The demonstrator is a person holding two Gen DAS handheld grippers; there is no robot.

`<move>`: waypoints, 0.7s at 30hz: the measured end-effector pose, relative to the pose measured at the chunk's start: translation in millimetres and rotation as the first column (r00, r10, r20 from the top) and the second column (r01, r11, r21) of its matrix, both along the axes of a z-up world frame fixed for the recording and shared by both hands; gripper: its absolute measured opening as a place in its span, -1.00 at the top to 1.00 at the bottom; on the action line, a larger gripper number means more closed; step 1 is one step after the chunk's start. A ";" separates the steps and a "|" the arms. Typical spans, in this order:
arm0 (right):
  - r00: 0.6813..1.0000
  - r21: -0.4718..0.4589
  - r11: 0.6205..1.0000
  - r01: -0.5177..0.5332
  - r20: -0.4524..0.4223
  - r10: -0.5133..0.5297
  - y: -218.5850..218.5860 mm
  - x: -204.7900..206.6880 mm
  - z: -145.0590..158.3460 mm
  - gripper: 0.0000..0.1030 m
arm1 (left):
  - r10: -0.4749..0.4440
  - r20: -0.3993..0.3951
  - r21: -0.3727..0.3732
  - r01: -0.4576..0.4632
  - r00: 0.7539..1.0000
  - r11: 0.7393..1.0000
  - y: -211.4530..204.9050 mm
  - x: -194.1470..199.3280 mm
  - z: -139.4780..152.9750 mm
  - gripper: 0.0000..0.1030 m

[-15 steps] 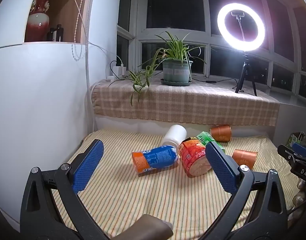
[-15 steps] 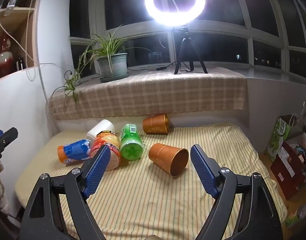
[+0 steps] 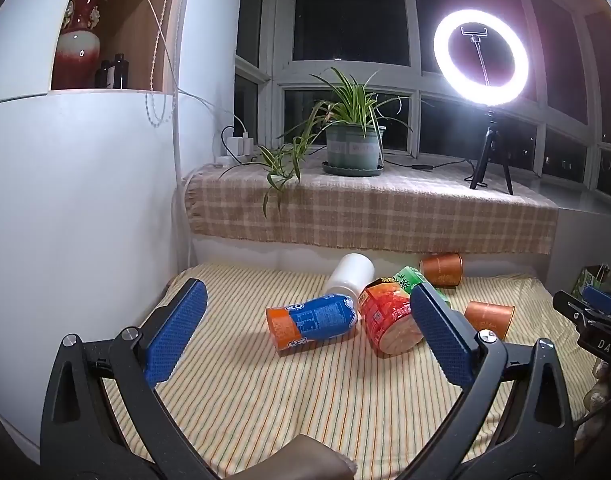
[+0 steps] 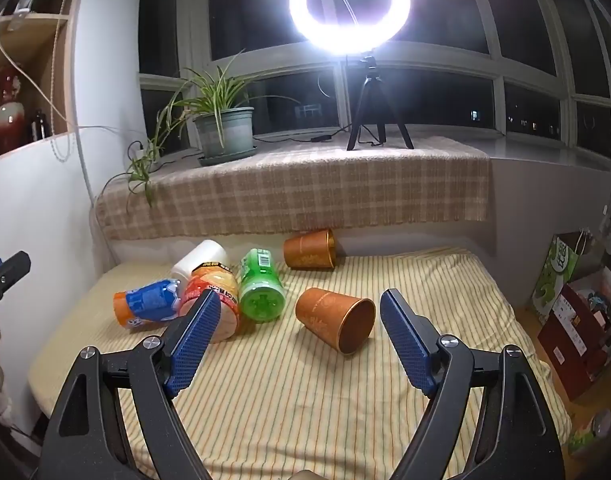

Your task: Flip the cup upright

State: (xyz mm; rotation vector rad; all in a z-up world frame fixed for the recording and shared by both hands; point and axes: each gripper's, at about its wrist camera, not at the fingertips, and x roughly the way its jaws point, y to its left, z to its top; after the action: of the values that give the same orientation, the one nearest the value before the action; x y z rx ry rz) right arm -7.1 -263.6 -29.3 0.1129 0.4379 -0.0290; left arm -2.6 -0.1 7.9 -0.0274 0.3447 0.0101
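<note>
- Right tool (image 4: 299, 338) stands wide open and holds nothing; it hovers above the bed (image 4: 289, 408), near its front edge, and its two blue pads frame the cup from this view.
- Left tool (image 3: 305, 338) is wide open and empty as well, over the left part of the bed.
- One brown cup (image 4: 336, 318) lies on its side near the middle of the bed, with the open mouth turned toward the front edge and a little to the right.
- A second cup (image 4: 310, 249) lies on its side at the back edge of the bed, under the checked cloth of the sill.
- Just left of the near cup lie a green bottle (image 4: 262, 286), an orange tub (image 4: 212, 300), a blue bottle (image 4: 147, 307) and a white bottle (image 4: 201, 258), packed close together.
- The cup looks like thin paper or light plastic, so I judge it very light and easy to crush; a soft squeeze should be enough.
- Its wall is tapered and smooth, so it may slide out toward the narrow base, and it may roll on the soft striped sheet when touched.
- I would take it across the middle of the wall, a little nearer to the rim, with the pads on opposite sides, then turn it mouth up.
- The green bottle is near, so the left pad has little room.
</note>
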 end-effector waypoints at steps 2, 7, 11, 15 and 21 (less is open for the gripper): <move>1.000 -0.002 1.000 0.002 0.000 -0.002 1.5 -0.2 1.7 -0.59 | 0.000 0.001 0.001 0.000 1.000 1.000 1.2 2.4 2.2 -1.00; 1.000 -0.004 1.000 0.010 0.005 -0.010 3.4 -0.7 3.3 -0.59 | -0.001 0.010 0.002 0.001 1.000 1.000 2.5 -2.0 8.1 -1.00; 1.000 -0.002 1.000 0.013 0.006 -0.013 2.5 -1.1 3.9 -0.59 | -0.003 0.011 0.000 0.003 1.000 1.000 2.9 -2.0 9.0 -1.00; 1.000 -0.001 1.000 0.013 0.007 -0.013 2.1 -1.0 2.6 -0.59 | -0.001 0.013 0.000 0.001 1.000 1.000 2.8 -2.4 8.4 -1.00; 1.000 0.000 1.000 0.013 0.007 -0.013 2.2 -1.1 2.2 -0.59 | -0.001 0.014 0.000 0.001 1.000 1.000 2.6 -2.6 8.1 -1.00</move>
State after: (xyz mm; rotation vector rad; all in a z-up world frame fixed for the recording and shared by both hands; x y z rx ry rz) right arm -8.2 -261.4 -27.1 0.1156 0.4298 -0.0411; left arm -5.2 2.5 16.0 -0.0268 0.3310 0.0093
